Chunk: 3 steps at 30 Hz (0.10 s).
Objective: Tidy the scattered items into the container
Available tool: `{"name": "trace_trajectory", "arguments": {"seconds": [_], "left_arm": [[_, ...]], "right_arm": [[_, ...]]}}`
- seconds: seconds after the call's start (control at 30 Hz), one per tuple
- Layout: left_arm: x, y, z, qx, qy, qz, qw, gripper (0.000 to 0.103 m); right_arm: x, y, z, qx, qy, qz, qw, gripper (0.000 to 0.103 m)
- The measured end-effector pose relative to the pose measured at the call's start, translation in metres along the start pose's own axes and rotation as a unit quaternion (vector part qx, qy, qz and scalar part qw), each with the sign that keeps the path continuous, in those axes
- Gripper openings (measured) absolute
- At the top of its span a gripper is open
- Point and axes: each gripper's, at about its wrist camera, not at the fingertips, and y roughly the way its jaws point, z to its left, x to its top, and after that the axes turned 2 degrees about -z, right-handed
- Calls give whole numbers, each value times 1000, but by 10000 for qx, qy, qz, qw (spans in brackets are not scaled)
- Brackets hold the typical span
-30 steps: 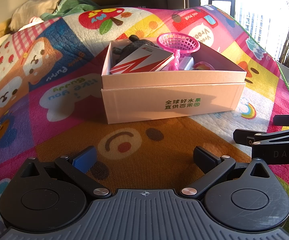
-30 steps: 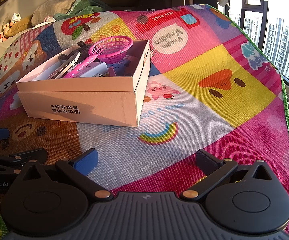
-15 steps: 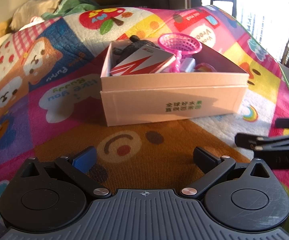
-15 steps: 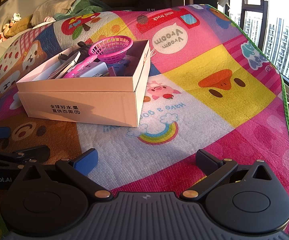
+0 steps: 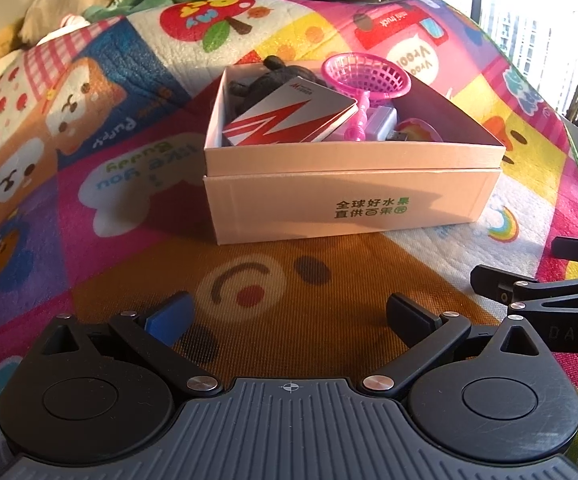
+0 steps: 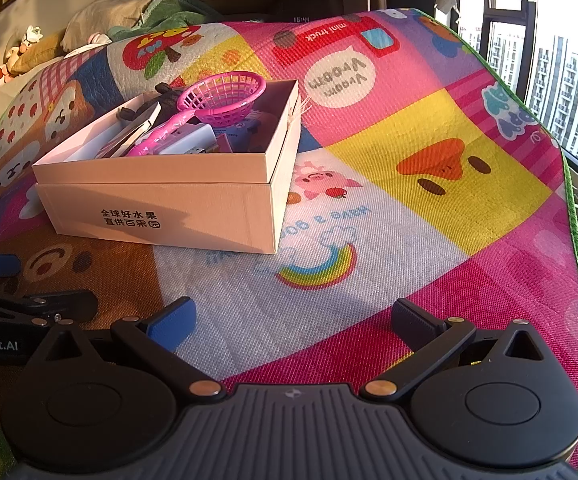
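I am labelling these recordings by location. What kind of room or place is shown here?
Most likely a room in a high-rise flat, perhaps a bedroom or a child's play area. A cartoon play mat covers the surface, pillows lie at its far end, and the window shows apartment towers.

— What stays hidden in the cardboard box (image 5: 353, 204)?
— Its near wall covers the lower contents; a dark toy (image 5: 267, 82) sits half behind a red-and-silver card (image 5: 289, 120).
— And the right gripper (image 5: 561, 280)?
— Cut off by the left view's edge.
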Motion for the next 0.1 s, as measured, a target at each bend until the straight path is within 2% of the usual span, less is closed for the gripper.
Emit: {"name": "trace_trajectory", "arguments": {"seconds": [0.1], "left_arm": [[-1,-1,2,-64,-17,-41,10000,103]], "right_arm": [[0,0,-1,1,2,0,10000,103]]}}
